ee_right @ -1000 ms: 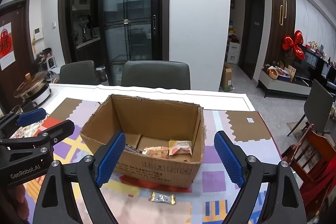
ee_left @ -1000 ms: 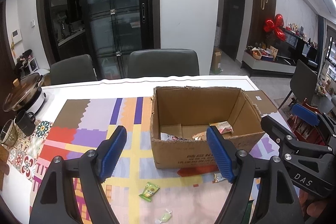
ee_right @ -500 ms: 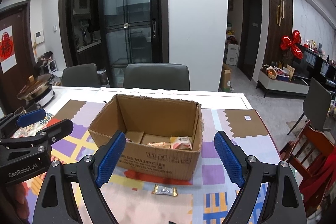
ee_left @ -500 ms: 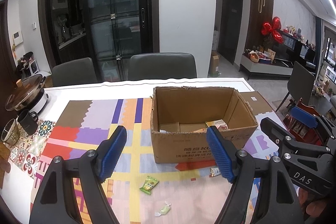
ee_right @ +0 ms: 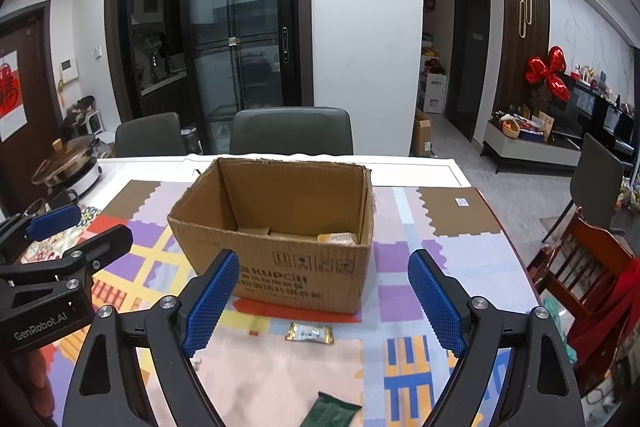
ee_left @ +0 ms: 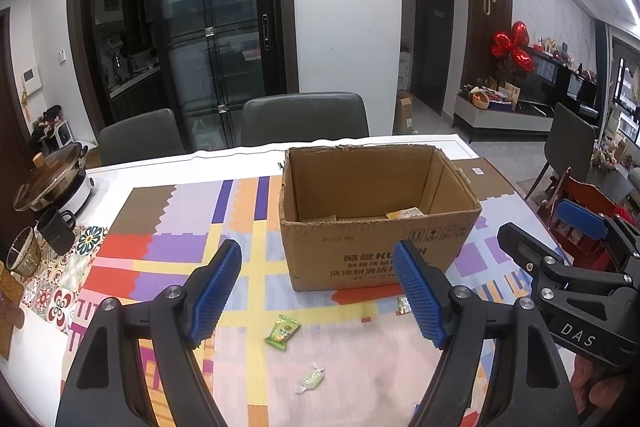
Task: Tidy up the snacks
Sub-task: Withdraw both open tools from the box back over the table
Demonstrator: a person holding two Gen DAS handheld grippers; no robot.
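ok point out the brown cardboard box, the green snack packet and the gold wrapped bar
brown cardboard box (ee_left: 372, 247): left wrist view, front wall
green snack packet (ee_left: 282, 331): left wrist view, packet middle
gold wrapped bar (ee_right: 309, 333): right wrist view, wrapper middle

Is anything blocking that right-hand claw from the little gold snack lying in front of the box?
Nothing visible does. The gold snack lies alone on the mat, apart from the cardboard box behind it, and the right gripper hangs open with only bare mat between its fingers and the packet.
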